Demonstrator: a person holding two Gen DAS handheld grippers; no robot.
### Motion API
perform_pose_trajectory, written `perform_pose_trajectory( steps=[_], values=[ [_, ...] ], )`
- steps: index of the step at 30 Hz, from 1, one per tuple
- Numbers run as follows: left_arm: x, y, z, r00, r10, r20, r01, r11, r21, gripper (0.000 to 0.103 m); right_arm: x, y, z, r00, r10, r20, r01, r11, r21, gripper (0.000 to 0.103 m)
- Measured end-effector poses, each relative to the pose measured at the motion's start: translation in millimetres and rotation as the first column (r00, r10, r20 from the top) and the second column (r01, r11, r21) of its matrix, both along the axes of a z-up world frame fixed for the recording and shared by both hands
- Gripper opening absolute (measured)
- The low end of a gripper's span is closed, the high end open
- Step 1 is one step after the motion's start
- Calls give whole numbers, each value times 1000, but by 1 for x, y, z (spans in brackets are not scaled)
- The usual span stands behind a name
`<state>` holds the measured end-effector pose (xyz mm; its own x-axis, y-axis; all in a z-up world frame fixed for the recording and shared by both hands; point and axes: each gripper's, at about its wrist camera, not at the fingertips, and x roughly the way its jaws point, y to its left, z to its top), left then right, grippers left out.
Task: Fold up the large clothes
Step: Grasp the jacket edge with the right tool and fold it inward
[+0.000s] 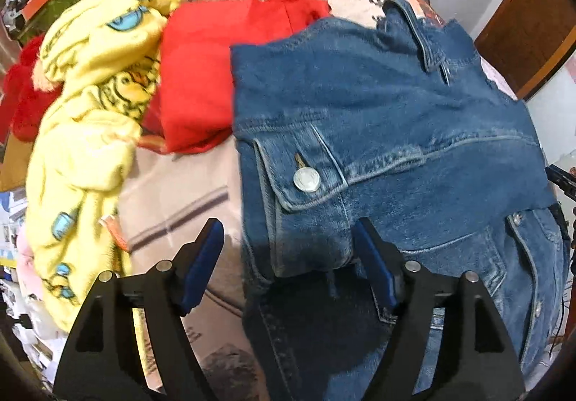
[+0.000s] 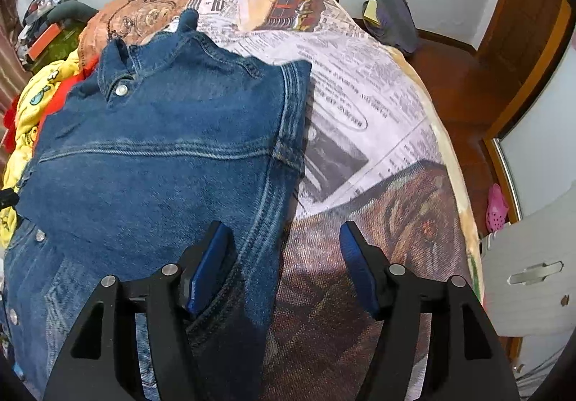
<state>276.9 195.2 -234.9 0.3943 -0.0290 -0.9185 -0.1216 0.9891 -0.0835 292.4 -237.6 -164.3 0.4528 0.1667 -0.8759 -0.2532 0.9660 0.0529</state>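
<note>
The bed (image 2: 378, 120), covered by a spread printed like newspaper with cartoon pictures, carries everything. On it lies one denim jacket (image 2: 162, 149), the piece being folded. It sits toward the near edge, collar pointing away, with both sides turned in so the outline is roughly a rectangle. A cuff with a metal button (image 1: 306, 180) lies on top along its left side.

Beyond the jacket's left edge is a loose heap: one red garment (image 1: 201, 77) touching the denim, and one yellow fleece piece (image 1: 90, 106) with cartoon prints beside that. More red fabric shows at the far left; whether it is a separate item I cannot tell.

The left tongs (image 1: 288, 257) are spread wide and grip nothing; they straddle the jacket's left edge, one tip over the bare spread, the other over the denim. The right tongs (image 2: 284, 257) are likewise spread and hold nothing, straddling the jacket's right edge.

The main risk, as I judge it, is that thick denim springs back: a pinch that catches only the top layer would let the tucked sleeve slide out as the hem is lifted. Uneven lifting by the two tongs would skew the fold. On the left, a careless closure could also snag the red garment, since it lies against the denim.

Counted: one jacket, two tongs, three metal buttons in the right view.
</note>
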Motion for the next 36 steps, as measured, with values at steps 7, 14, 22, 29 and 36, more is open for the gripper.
perform_pose_trajectory(
  steps=[7,14,22,29,36],
  values=[
    [26,35,45,991,68,113,-72,997,24,74,21,-1,31,998,-10,64,5,998,66,61],
    [82,56,45,989,82,125,-82,997,-8,74,55,9,37,994,-21,107,17,999,42,61],
    [124,68,-14,995,96,22,-92,986,-141,74,95,3,-9,997,-65,-47,70,991,118,61],
    [139,73,-41,989,145,10,-141,975,-173,52,110,9,-21,997,-59,-58,67,987,144,61],
    [148,49,-32,993,111,29,-109,993,-49,10,123,21,-22,999,-34,-40,39,992,121,19]
  ],
)
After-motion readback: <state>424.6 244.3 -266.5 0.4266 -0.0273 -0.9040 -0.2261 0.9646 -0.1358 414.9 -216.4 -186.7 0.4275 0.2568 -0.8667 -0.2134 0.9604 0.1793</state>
